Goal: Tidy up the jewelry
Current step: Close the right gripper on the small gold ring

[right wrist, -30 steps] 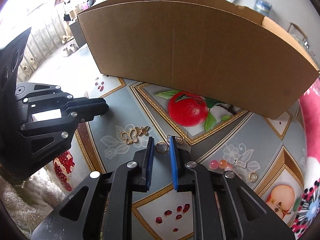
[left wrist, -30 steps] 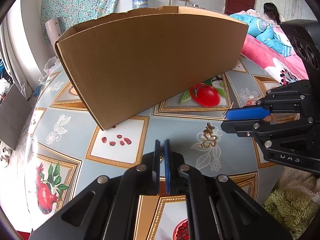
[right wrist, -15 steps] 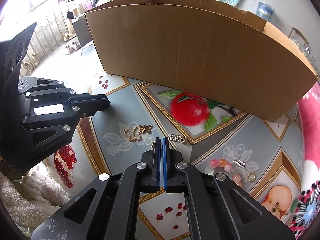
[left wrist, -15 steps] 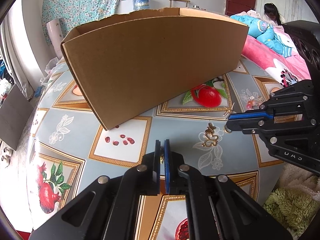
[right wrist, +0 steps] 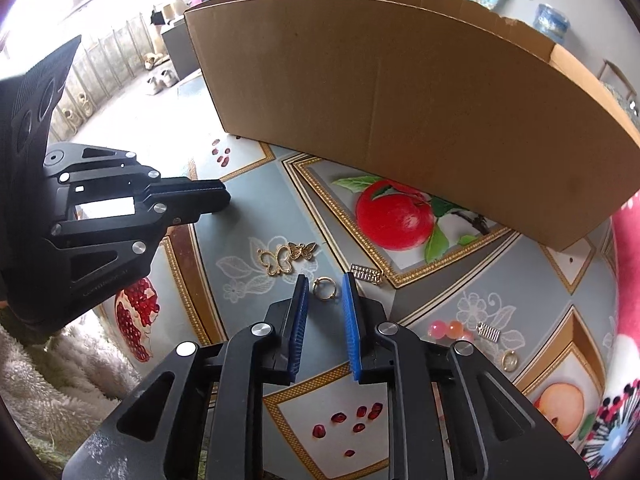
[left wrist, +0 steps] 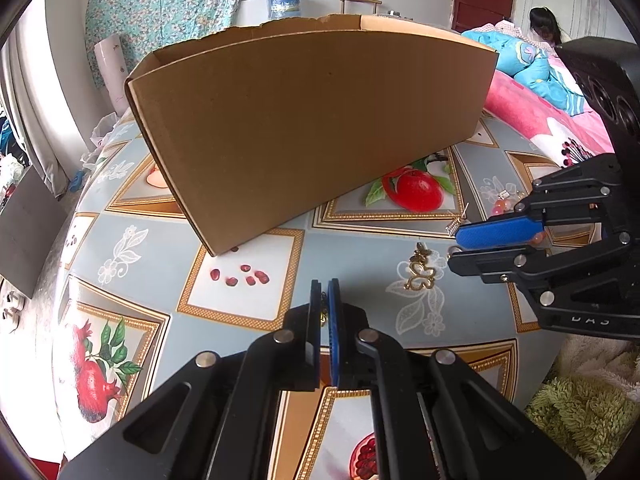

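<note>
Your right gripper (right wrist: 325, 294) jaws are gaping around the gold ring (right wrist: 324, 289); your left gripper (left wrist: 325, 292) jaws are pinching a gold chain (left wrist: 323, 313) near the cardboard box (left wrist: 304, 120)

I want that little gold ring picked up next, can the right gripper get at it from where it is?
Probably yes. The right gripper is open with the gold ring lying between its fingertips on the table, nothing covering it.

Two fisheye cameras ride low over the desk (left wrist: 352, 248), each looking forward along its own gripper toward the cardboard box (left wrist: 312, 120) at the far side. Both views share the box, the butterfly pendant (right wrist: 286, 257) and the opposite gripper.
</note>
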The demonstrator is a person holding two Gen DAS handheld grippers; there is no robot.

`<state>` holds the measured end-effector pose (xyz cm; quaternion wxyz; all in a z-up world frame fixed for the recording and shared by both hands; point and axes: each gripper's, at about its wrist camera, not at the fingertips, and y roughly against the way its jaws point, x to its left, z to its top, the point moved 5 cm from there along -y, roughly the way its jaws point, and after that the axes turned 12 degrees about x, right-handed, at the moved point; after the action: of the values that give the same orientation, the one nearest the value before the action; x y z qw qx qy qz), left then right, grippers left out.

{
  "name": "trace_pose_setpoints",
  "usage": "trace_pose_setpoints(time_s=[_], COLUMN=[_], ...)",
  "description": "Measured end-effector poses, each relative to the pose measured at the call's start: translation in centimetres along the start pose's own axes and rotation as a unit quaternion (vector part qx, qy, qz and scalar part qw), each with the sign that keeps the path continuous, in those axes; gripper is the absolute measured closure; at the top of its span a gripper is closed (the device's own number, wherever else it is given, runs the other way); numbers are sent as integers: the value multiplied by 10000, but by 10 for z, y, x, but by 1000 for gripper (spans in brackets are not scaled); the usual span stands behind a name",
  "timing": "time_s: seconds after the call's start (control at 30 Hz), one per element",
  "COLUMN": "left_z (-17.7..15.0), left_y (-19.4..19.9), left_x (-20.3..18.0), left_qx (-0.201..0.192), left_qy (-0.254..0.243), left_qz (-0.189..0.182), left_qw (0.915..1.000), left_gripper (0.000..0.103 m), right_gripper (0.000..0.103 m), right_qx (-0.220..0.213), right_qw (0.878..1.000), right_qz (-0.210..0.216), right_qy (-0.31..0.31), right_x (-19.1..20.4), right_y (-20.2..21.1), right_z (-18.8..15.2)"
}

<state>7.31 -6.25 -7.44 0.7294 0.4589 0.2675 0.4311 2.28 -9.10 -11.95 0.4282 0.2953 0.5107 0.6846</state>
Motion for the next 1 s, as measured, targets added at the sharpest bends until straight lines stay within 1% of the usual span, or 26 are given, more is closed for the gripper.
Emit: trace_pose_setpoints(time_s=[0.03,0.07,0.1,0.33,0.47,0.5,0.73,0.83,0.87,0.9,0.97,1.0], left_z=[0,0,0,-1,-1,-1,-2,-2,-2,-3,-3,-3], left_y=[0,0,0,1,1,1,2,2,3,3,2,2], left_x=[0,0,0,1,1,1,1,2,2,2,3,3], left_qx=[1,-2,-5,-23,-23,-22,-27,-27,-29,-32,-38,-42], left_qy=[-1,-2,-3,16,22,22,39,60,76,94,123,137], left_qz=[-7,-15,-20,-54,-53,-50,-42,-26,-26,-28,-41,-48], left_qw=[10000,10000,10000,10000,10000,10000,10000,10000,10000,9999,9999,9999], left_gripper=[100,100,100,100,100,100,100,100,100,100,100,100], right_gripper=[86,88,93,95,95,103,103,100,97,89,82,82], right_qx=[21,44,69,102,99,77,98,132,144,149,168,190], right_qw=[10000,10000,10000,9999,9998,9998,9998,9993,9985,9973,9951,9948], right_qz=[2,15,41,115,147,150,170,251,379,500,616,593], right_qy=[11,8,4,9,-48,-55,-58,-244,-367,-524,-760,-811], right_x=[0,0,1,-1,-11,-13,-13,-14,-16,-18,-20,-20], right_y=[-1,-1,0,1,4,6,9,13,14,16,16,14], right_z=[1,2,3,8,6,6,0,-1,-1,-1,-2,-2])
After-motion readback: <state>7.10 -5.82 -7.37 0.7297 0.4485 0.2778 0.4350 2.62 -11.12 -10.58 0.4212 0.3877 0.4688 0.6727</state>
